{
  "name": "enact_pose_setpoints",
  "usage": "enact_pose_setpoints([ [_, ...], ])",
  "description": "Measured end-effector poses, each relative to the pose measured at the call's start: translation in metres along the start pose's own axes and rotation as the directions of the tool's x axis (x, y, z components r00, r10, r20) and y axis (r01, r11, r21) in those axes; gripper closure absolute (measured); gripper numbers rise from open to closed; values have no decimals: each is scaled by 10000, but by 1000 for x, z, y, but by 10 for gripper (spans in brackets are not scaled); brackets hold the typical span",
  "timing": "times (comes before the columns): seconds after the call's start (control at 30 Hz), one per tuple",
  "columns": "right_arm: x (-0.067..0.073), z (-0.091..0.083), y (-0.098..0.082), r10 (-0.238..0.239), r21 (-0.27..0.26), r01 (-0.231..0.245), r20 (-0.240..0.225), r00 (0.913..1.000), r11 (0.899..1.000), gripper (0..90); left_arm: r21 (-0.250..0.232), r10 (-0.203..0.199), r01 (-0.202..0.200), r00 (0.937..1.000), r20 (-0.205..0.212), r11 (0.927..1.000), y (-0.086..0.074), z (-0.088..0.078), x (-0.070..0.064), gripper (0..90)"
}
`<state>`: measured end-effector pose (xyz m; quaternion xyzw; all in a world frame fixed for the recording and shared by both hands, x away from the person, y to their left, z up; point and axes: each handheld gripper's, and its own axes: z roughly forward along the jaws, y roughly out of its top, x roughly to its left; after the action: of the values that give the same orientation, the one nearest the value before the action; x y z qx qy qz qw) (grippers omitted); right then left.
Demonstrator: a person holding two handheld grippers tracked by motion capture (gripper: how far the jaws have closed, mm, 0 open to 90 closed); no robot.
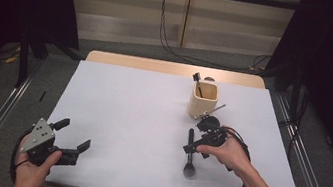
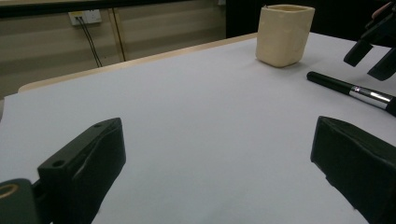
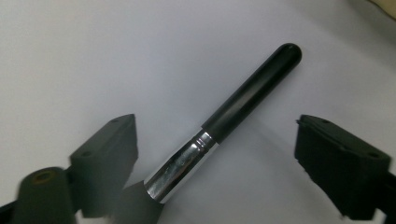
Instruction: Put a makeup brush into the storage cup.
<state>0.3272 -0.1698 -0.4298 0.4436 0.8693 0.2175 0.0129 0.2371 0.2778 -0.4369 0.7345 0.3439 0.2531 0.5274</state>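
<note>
A black makeup brush (image 1: pixel 191 136) with a silver ferrule lies flat on the white table, right of centre, its bristle head toward the front edge. My right gripper (image 1: pixel 195 147) hovers over it. In the right gripper view the brush handle (image 3: pixel 252 95) runs diagonally between the two jaws of my right gripper (image 3: pixel 217 127), which stand apart on either side without touching it. My left gripper (image 1: pixel 73 134) rests open at the front left corner with nothing between its jaws (image 2: pixel 215 140). From there the brush (image 2: pixel 348 88) and the right gripper (image 2: pixel 370 59) show at the far right.
A cream square cup (image 1: pixel 202 102) stands just behind the right gripper and holds another dark brush (image 1: pixel 197 82); the cup (image 2: pixel 284 35) is upright. A thin silver piece (image 1: pixel 216 108) sticks out beside it. White table surface (image 1: pixel 130 118) spreads between the two hands.
</note>
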Motion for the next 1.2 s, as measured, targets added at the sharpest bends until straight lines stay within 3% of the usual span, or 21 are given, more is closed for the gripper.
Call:
enact_pose_setpoints([
  [0.47,1,11,8,437,1349,-435,17,9990,9899,250,6,-31,31,10000,36,10000,0,1,1,31],
  [0.87,6,23,5,875,2015,-822,-174,9960,9760,351,26,-45,45,10000,36,10000,0,1,1,31],
  [1.2,8,24,4,723,2177,-746,185,9972,9732,514,19,-27,27,10000,64,10000,0,1,1,31],
])
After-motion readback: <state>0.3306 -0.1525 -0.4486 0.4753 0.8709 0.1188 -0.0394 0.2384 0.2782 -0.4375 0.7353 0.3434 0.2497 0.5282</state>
